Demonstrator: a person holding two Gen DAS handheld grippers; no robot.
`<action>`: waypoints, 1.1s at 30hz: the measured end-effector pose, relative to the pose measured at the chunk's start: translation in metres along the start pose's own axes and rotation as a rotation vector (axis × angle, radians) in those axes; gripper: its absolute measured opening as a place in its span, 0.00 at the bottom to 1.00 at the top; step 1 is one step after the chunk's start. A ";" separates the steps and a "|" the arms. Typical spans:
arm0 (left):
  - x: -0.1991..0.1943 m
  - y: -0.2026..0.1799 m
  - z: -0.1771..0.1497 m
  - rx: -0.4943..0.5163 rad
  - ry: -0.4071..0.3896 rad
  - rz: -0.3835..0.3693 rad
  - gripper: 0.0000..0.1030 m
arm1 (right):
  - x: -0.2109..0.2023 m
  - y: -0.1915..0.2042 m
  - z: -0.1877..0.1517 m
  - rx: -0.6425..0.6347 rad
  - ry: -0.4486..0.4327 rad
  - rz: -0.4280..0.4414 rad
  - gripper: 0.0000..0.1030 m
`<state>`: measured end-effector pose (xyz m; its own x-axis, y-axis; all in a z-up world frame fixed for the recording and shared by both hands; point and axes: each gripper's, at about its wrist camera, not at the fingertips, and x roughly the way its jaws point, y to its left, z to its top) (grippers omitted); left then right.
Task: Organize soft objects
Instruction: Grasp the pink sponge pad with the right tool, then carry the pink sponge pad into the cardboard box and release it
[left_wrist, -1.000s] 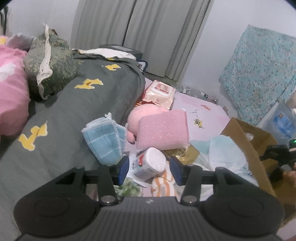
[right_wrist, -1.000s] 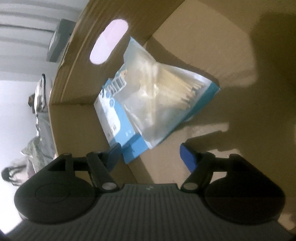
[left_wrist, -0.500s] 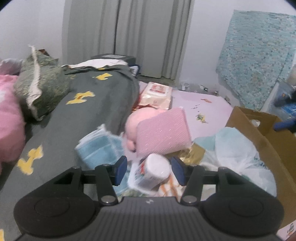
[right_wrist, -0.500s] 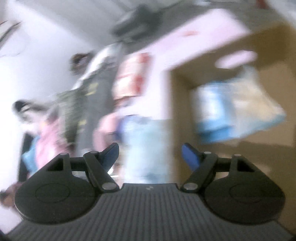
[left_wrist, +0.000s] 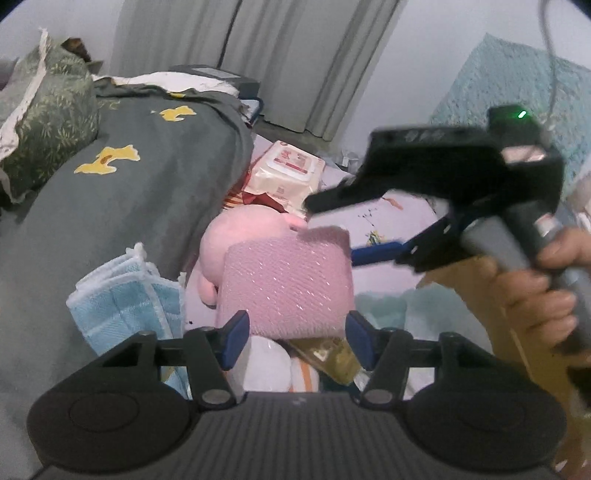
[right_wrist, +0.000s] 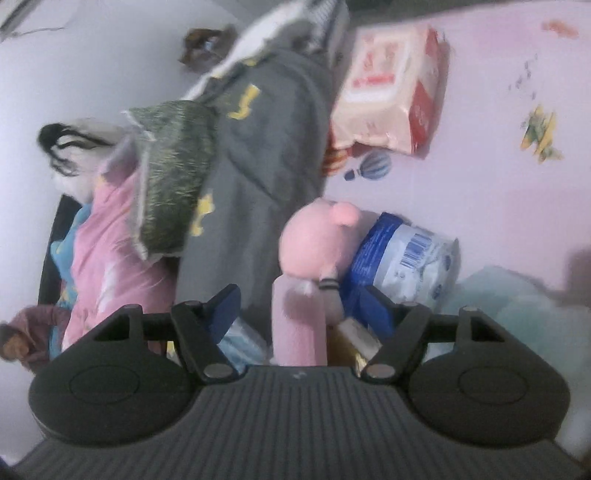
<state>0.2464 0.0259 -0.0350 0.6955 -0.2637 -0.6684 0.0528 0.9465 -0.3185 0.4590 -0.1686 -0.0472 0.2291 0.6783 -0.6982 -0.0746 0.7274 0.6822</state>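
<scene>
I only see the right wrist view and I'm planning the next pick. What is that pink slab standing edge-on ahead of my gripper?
Observer: In the left wrist view it is a square pink mesh pad leaning on the pink plush.
Operator: Anything soft beside it?
Observer: A folded blue towel lies to its left, against the grey blanket.
Operator: Where's the box?
Observer: The cardboard box sits below the hand holding your right gripper.

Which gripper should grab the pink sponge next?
Probably the left gripper: its open jaws already frame the pink sponge squarely. The right gripper hangs beside it, edge-on.
</scene>
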 end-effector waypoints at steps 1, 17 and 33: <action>0.003 0.002 0.001 -0.003 0.008 0.005 0.56 | 0.011 -0.003 0.002 0.011 0.019 -0.004 0.68; 0.005 0.004 0.003 -0.040 0.054 -0.083 0.60 | 0.010 -0.044 -0.009 0.197 -0.014 0.163 0.28; -0.031 -0.023 -0.024 0.070 -0.008 -0.012 0.67 | -0.252 -0.157 -0.081 0.316 -0.646 0.015 0.28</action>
<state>0.2067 0.0081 -0.0233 0.7000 -0.2736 -0.6596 0.1106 0.9541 -0.2783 0.3347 -0.4457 0.0039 0.7658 0.4197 -0.4872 0.1798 0.5876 0.7889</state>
